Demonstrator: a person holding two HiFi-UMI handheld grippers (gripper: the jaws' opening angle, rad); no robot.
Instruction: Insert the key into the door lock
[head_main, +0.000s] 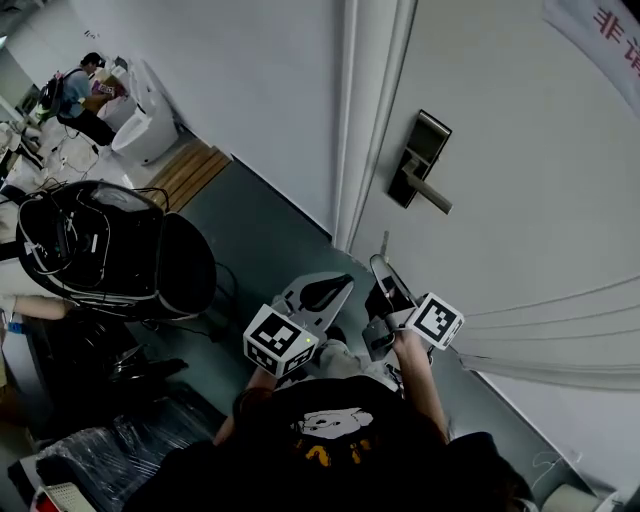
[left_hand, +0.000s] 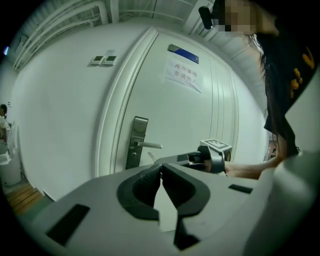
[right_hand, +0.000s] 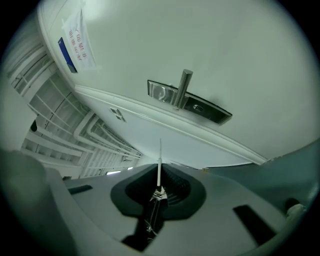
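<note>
With fingers (right_hand: 179, 190) shut on the key (right_hand: 160, 156), our right gripper (right_hand: 159, 182) aims the blade at the door lock (right_hand: 192, 104), which is well apart. The left gripper (left_hand: 161, 175) is closed and empty. In our judgement the main risk is an off-axis approach: the thin blade strikes the plate and pivots or slips.
</note>
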